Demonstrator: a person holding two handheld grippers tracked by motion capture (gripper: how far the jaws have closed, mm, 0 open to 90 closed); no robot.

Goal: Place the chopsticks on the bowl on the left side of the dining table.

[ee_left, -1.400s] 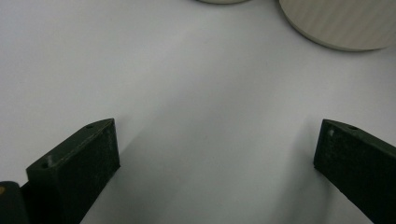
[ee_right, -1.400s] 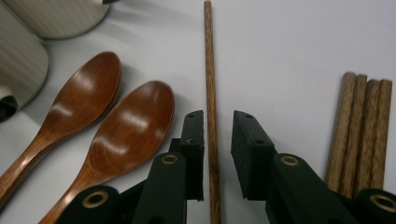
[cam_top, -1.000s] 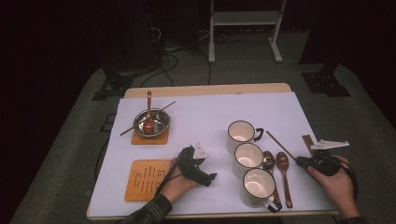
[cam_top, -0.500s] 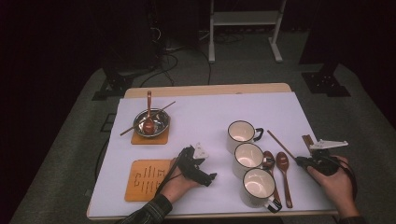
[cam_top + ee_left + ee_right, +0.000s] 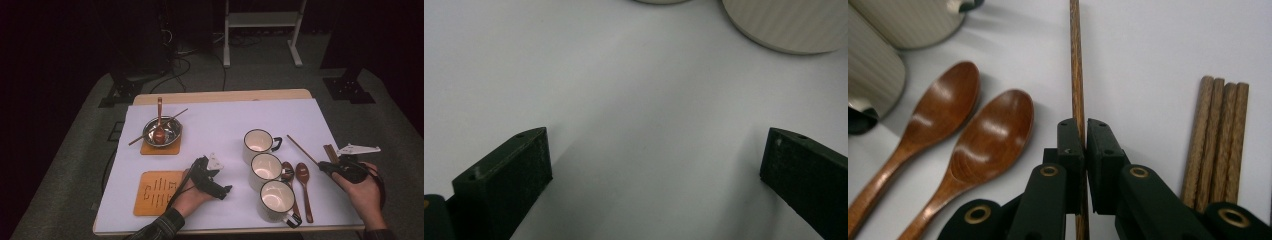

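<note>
Wooden and thin, a chopstick (image 5: 1076, 60) is pinched between the closed jaws of the right gripper (image 5: 1085, 131), which have just tightened on it. It runs from the gripper, near the desk's (image 5: 215, 120) right edge, up toward the far mug (image 5: 258, 145). Just beside the gripper lie more chopsticks (image 5: 1217, 140) in a bundle, and on its other side two spoons (image 5: 973, 135), next to three mugs in a row. The left gripper (image 5: 212, 177) sits near the front edge by an orange mat (image 5: 156, 192), its jaws spread wide over bare desk with nothing between them.
</note>
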